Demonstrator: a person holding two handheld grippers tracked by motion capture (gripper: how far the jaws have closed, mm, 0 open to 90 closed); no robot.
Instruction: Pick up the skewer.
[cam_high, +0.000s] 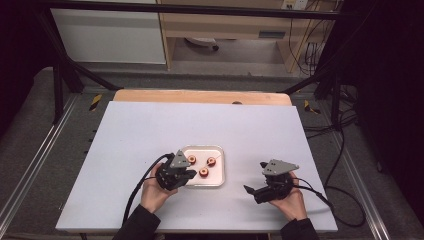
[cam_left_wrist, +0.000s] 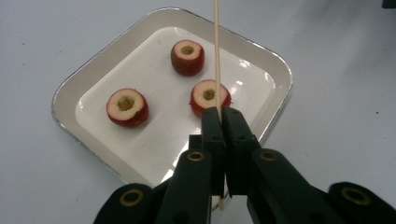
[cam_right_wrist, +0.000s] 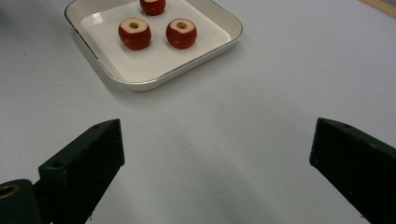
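So we've got a pale grey-white table (cam_high: 150, 130) w/ a strip of bare wood (cam_high: 200, 96) along the far edge, sitting inside a black metal frame; behind it there's a white panel, a light wood desk w/ a chair base under it, and cables hanging down on the right. Grey floor w/ rails either side. Both forearms come in from the bottom in dark sleeves. The left hand (cam_high: 155, 192) has the left gripper (cam_high: 181, 176) at the near-left corner of the tray (cam_high: 220, 150), pointing over it toward the right. Its jaws are pinched tight on a thin wooden skewer (cam_left_wrist: 216, 51); in the left gripper view the stick runs up from between the tips, passing over one fruit, but we can't tell if it actually touches it. The right hand (cam_high: 290, 200) has the right gripper (cam_high: 252, 190) near the tray, off to its right, apart from it, jaws spread wide w/ nothing between them, aimed left-ish above bare table. The tray's a white rounded-square dish w/ a silvery rim, sitting mid-table toward the near side. In it: 3 small red fruits (cam_right_wrist: 135, 32), tops cut flat and cores hollowed out, pale flesh showing, all upright and spaced apart, none touching.
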